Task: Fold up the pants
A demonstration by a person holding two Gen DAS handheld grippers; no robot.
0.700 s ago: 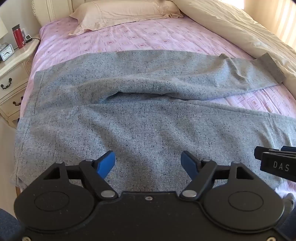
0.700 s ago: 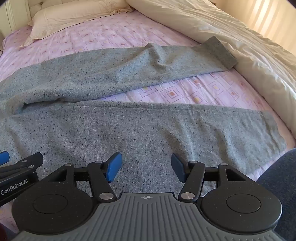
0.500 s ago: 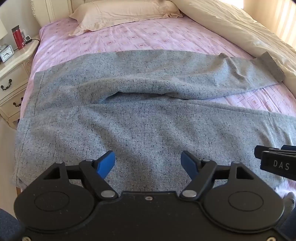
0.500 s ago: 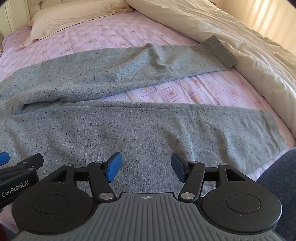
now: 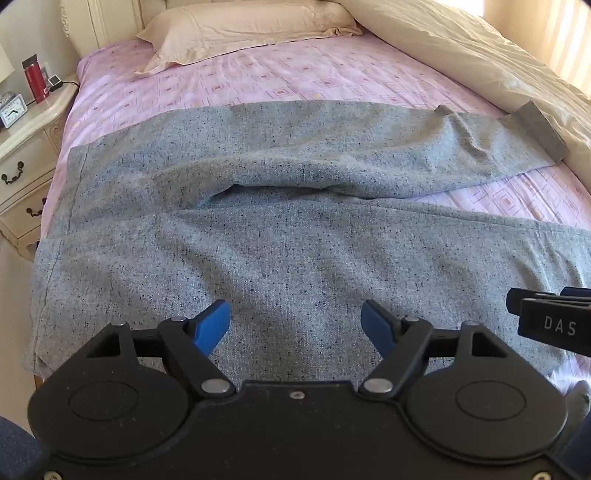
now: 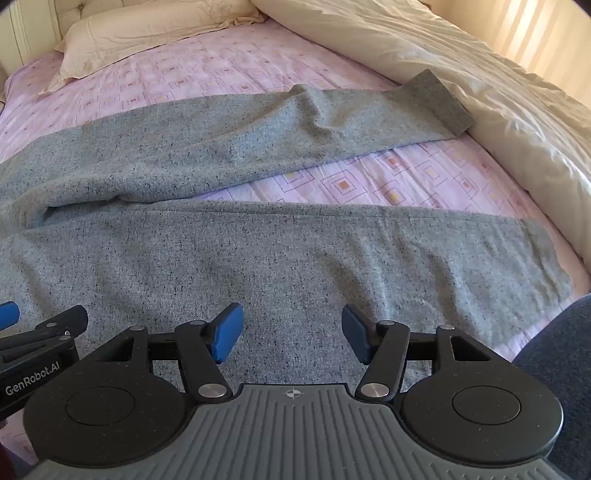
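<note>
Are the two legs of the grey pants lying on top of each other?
No, the pants legs lie apart, with pink sheet showing between them.

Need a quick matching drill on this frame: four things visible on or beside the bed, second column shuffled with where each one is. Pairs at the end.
Things:
1. grey speckled fabric pants
2. cream pillow
3. red metal bottle
4. cream duvet

Places:
A. on the white nightstand left of the bed
B. bunched along the bed's right side
C. at the head of the bed on the pink patterned sheet
D. spread flat across the bed, legs apart

Pairs: 1-D, 2-C, 3-A, 4-B
</note>
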